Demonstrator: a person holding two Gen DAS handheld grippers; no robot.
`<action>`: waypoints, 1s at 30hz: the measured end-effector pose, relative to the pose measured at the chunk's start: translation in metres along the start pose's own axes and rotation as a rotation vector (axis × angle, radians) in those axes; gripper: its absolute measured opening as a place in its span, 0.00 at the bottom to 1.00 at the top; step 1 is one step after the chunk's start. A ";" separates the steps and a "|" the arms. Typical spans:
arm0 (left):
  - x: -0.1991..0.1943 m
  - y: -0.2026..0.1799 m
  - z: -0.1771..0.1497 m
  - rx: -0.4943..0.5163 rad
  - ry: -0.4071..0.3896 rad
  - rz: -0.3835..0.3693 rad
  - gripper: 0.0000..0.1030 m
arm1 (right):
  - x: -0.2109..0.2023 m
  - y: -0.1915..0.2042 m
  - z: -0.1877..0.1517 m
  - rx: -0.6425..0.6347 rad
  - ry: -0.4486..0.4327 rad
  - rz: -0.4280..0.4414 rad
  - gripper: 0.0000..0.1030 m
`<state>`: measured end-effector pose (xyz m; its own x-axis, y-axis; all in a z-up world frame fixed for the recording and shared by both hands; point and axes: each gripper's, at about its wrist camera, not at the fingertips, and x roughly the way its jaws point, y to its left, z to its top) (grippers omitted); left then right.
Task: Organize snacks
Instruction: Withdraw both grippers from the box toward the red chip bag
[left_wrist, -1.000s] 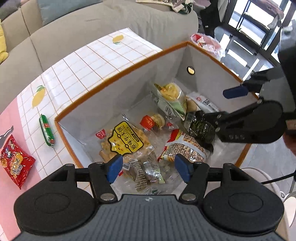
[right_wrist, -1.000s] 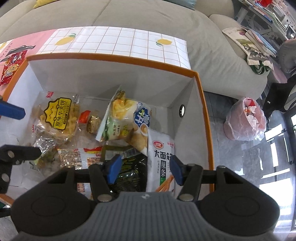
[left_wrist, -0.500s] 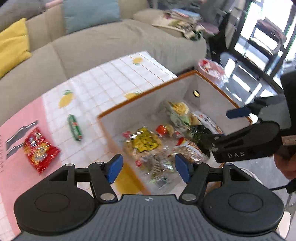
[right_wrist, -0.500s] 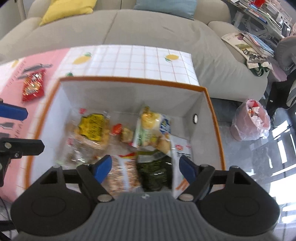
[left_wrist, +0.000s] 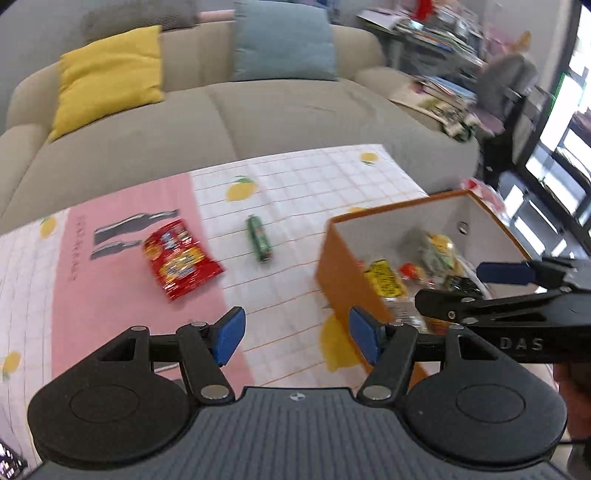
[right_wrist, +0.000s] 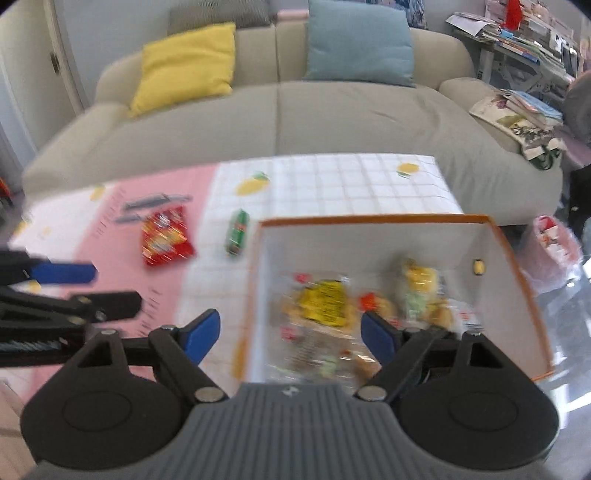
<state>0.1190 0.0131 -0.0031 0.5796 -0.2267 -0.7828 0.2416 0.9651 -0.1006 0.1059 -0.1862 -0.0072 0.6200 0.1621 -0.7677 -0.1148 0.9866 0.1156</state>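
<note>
An orange box (right_wrist: 369, 220) with white inner walls stands at the right end of the table and holds several snack packs, among them a yellow-labelled bag (right_wrist: 321, 300). A red snack bag (left_wrist: 181, 258) and a green sausage stick (left_wrist: 260, 243) lie on the tablecloth left of the box. My left gripper (left_wrist: 295, 334) hangs open and empty above the cloth, by the box's near left corner (left_wrist: 340, 280). My right gripper (right_wrist: 290, 334) hovers over the box's left edge, its jaws still opening, with nothing between them. Each gripper shows at the side of the other's view.
The lemon-patterned white and pink tablecloth (left_wrist: 314, 184) covers the table. Behind it stands a beige sofa (right_wrist: 332, 122) with a yellow cushion (right_wrist: 184, 62) and a blue cushion (right_wrist: 358, 40). A pink rubbish bag (right_wrist: 554, 251) sits on the floor right of the box.
Both grippers have risen out of the box and drawn back toward the left, and more of the table now shows. The right jaws have widened. Both views are blurred by motion.
</note>
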 end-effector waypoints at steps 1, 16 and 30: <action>0.000 0.010 -0.003 -0.021 -0.003 0.004 0.73 | 0.001 0.008 -0.002 0.006 -0.015 0.010 0.78; 0.019 0.127 -0.028 -0.253 -0.012 0.039 0.72 | 0.076 0.103 0.003 -0.135 -0.008 0.092 0.66; 0.085 0.191 -0.004 -0.268 0.062 0.155 0.71 | 0.191 0.147 0.049 -0.273 0.034 0.147 0.95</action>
<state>0.2116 0.1782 -0.0910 0.5428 -0.0741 -0.8366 -0.0642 0.9895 -0.1294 0.2457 -0.0096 -0.1058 0.5556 0.2975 -0.7764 -0.4087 0.9109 0.0566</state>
